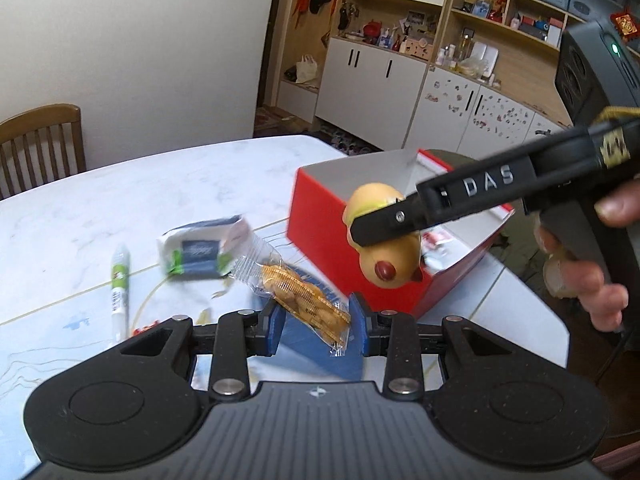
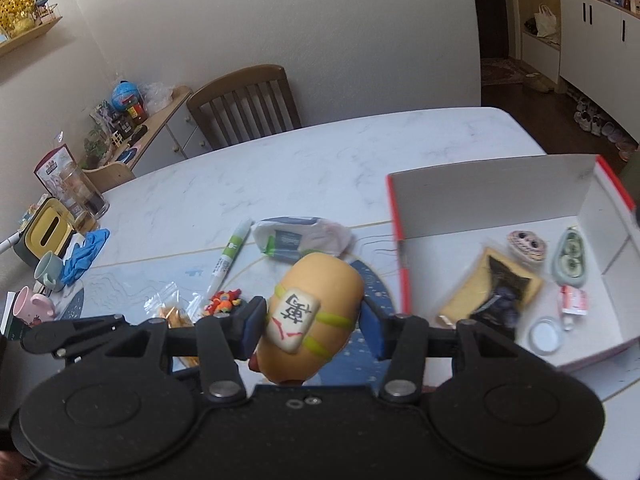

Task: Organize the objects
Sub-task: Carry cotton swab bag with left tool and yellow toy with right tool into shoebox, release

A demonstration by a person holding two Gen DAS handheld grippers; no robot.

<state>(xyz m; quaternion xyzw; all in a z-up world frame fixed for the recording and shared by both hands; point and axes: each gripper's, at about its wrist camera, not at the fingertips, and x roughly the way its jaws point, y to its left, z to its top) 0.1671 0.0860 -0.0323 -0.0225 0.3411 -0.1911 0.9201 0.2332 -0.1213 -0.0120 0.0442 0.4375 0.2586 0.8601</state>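
Observation:
My left gripper (image 1: 316, 326) is shut on a clear packet of golden snacks (image 1: 304, 300) and holds it above the table. My right gripper (image 2: 312, 320) is shut on a tan toy figure (image 2: 312, 316) with a white mahjong tile on it; the toy also shows in the left wrist view (image 1: 390, 258), held in the air beside the red box. The red box (image 1: 320, 216) with white inside stands open at the right (image 2: 404, 280). It holds a dark snack packet (image 2: 496, 296), a round trinket (image 2: 526, 245), a green case (image 2: 572, 260) and a small lid (image 2: 546, 334).
On the marble table (image 2: 320, 160) lie a tissue pack (image 2: 296, 240), a green and white pen (image 2: 230, 258) and a small red toy (image 2: 224, 302). Mugs, blue gloves (image 2: 86, 254) and a tissue box crowd the left end. A wooden chair (image 2: 248, 100) stands behind.

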